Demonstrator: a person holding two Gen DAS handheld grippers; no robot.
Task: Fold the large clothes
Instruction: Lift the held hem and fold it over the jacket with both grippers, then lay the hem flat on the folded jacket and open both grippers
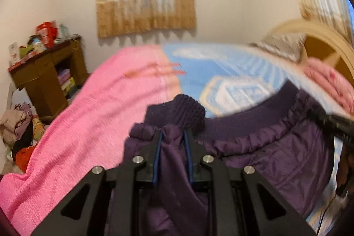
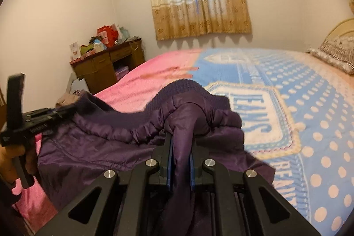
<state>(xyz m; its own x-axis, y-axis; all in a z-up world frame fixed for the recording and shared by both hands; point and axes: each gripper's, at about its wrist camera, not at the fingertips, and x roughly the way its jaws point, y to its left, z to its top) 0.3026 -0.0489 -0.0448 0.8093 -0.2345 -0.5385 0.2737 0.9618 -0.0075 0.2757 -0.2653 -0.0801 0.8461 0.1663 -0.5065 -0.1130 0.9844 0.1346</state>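
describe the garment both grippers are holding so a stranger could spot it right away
Start at the bed with its pink and blue polka-dot blanket; near its front edge a dark purple shiny jacket is held up by the left gripper and right gripper. Its gathered seam and ribbed knit cuffs, in deep purple, set it apart from the pastel bedding.

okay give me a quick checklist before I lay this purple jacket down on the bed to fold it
1. Left hand-held gripper shut on the purple jacket: ok.
2. Right hand-held gripper shut on the jacket: ok.
3. Ribbed hem between the two grips hangs slack rather than taut: not ok.
4. Blue and pink bedspread ahead bare where the jacket would land: ok.
5. Sleeves lying flat: cannot tell, they hang below both views.
6. Left view sharp enough to judge placement: not ok, it is motion-blurred.
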